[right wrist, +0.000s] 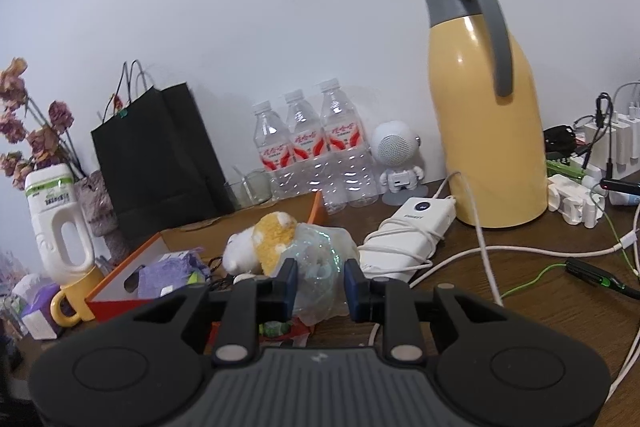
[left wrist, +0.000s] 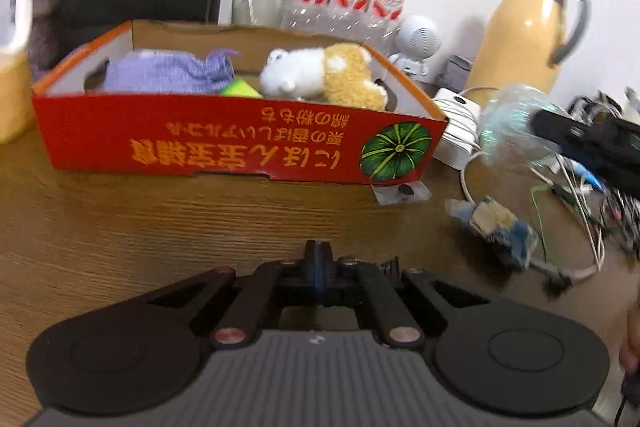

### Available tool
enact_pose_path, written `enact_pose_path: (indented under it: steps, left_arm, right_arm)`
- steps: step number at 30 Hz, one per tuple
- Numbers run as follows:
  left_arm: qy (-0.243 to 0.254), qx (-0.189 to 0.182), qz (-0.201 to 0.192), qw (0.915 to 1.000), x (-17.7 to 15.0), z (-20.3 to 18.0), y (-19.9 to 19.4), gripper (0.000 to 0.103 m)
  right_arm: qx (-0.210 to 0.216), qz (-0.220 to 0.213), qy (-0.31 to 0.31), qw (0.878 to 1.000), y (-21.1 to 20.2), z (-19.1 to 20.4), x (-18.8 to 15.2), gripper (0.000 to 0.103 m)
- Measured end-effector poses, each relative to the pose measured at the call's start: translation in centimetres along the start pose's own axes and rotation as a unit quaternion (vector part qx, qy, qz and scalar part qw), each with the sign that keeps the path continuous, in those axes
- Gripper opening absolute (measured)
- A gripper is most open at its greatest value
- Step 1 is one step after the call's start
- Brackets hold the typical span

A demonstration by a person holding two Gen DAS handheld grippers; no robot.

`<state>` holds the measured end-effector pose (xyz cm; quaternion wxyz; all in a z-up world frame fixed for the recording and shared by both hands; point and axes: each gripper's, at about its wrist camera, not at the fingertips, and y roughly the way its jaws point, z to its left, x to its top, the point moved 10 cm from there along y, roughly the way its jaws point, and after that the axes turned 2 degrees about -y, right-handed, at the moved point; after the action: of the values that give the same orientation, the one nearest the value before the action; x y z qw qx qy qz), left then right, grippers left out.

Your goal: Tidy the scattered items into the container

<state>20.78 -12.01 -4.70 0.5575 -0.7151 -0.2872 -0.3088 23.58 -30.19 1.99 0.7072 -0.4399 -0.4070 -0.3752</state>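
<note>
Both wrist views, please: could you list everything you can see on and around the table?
cardboard box: one, red and orange, on the table
purple cloth: one, in box
plush toy: one, white and tan, in box
crinkly clear wrap: one, iridescent, between right pads
water bottles: three, clear, by wall
thermos: one, yellow, right
astronaut speaker: one, white
power bank: one, white, cable-wrapped
black bag: one, left
blue wrapper: one, on table
left gripper: shut, empty
right gripper: shut on wrap

A home desk: thermos jug (right wrist: 484, 131), water bottles (right wrist: 310, 143), tangled charger cables (right wrist: 484, 251).
</note>
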Motion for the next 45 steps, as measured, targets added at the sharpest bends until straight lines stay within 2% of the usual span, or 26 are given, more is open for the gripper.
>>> enact_pose_path:
  steps: [4, 6, 7, 8, 9, 10, 11, 12, 13, 14, 18, 21, 22, 24, 25, 26, 29, 33, 36, 40, 42, 45]
  left_arm:
    - [0.066, -0.043, 0.009, 0.9968, -0.5, -1.3, -0.9, 0.002]
    - [0.109, -0.06, -0.01, 0.9921, -0.5, -2.7, -1.3, 0.003]
    - [0.149, -0.071, -0.02, 0.9861, -0.5, -3.6, -1.4, 0.005]
    - [0.203, -0.091, -0.019, 0.9748, -0.7, -4.7, -1.3, 0.011]
    - [0.25, -0.108, -0.013, 0.962, -1.0, -5.4, -1.2, 0.013]
    - [0.289, -0.121, -0.007, 0.9496, -1.1, -5.8, -1.1, 0.017]
    - [0.323, -0.13, 0.004, 0.9375, -1.2, -5.9, -0.8, 0.025]
    - [0.345, -0.14, 0.017, 0.9281, -1.1, -5.7, -0.5, 0.031]
    - [0.357, -0.146, 0.024, 0.9224, -1.2, -5.4, -0.2, 0.045]
    - [0.365, -0.148, 0.03, 0.9188, -0.9, -5.0, 0.2, 0.05]
    - [0.402, -0.171, 0.056, 0.898, -1.0, -4.9, 1.2, 0.05]
    - [0.397, -0.198, 0.082, 0.8925, -0.9, -4.9, 1.8, 0.048]
    - [0.39, -0.205, 0.089, 0.8934, -0.8, -4.9, 2.1, 0.047]
    - [0.37, -0.219, 0.111, 0.8958, -0.6, -4.9, 2.5, 0.032]
    - [0.357, -0.227, 0.124, 0.8976, -0.5, -4.8, 2.6, 0.019]
    - [0.34, -0.231, 0.134, 0.9017, -0.4, -4.6, 2.7, 0.016]
    - [0.322, -0.225, 0.124, 0.9115, -0.5, -4.1, 2.4, 0.015]
    - [0.27, -0.203, 0.102, 0.9357, -0.5, -2.9, 1.8, 0.014]
    - [0.223, -0.161, 0.072, 0.9587, -0.5, -1.7, 1.1, 0.013]
    - [0.154, -0.087, 0.016, 0.9841, 0.2, 1.4, -0.9, 0.013]
    - [0.12, -0.061, -0.02, 0.9907, 0.5, 2.6, -2.6, 0.013]
    - [0.08, -0.035, -0.059, 0.9945, 0.4, 3.4, -5.6, 0.013]
  right_arm:
    - [0.005, 0.012, -0.008, 1.0, 0.3, 0.6, -0.6, 0.025]
    - [0.008, 0.021, -0.014, 1.0, 0.5, 0.9, -0.8, 0.026]
    - [0.012, 0.026, -0.018, 0.999, 0.5, 1.1, -1.0, 0.026]
    - [0.015, 0.031, -0.023, 0.999, 0.5, 1.4, -1.1, 0.026]
    - [0.017, 0.034, -0.026, 0.999, 0.5, 1.5, -1.2, 0.026]
    - [0.02, 0.036, -0.028, 0.999, 0.5, 1.6, -1.4, 0.026]
    - [0.022, 0.038, -0.029, 0.999, 0.4, 1.7, -1.5, 0.026]
    - [0.023, 0.039, -0.028, 0.999, 0.4, 1.7, -1.5, 0.026]
    - [0.024, 0.041, -0.028, 0.999, 0.4, 1.7, -1.6, 0.027]
    - [0.023, 0.043, -0.028, 0.998, 0.4, 1.6, -1.7, 0.027]
    - [0.023, 0.043, -0.024, 0.998, 0.3, 1.4, -1.6, 0.027]
    - [0.021, 0.05, -0.025, 0.998, 0.4, 1.3, -1.8, 0.027]
    - [0.021, 0.053, -0.025, 0.998, 0.6, 1.3, -1.8, 0.027]
    - [0.023, 0.061, -0.026, 0.998, 0.7, 1.3, -2.1, 0.027]
    - [0.024, 0.066, -0.027, 0.997, 0.8, 1.3, -2.2, 0.027]
    - [0.025, 0.071, -0.028, 0.997, 0.8, 1.3, -2.3, 0.027]
    - [0.028, 0.086, -0.034, 0.995, 0.9, 1.5, -2.6, 0.027]
    - [0.047, 0.11, -0.049, 0.992, 1.3, 2.4, -3.6, 0.026]
    - [0.068, 0.13, -0.06, 0.987, 1.6, 3.7, -4.6, 0.026]
    - [0.086, 0.141, -0.079, 0.983, 1.8, 5.3, -5.7, 0.026]
    - [0.09, 0.143, -0.095, 0.981, 1.6, 6.3, -6.1, 0.026]
    - [0.104, 0.141, -0.114, 0.978, 1.3, 8.0, -6.9, 0.026]
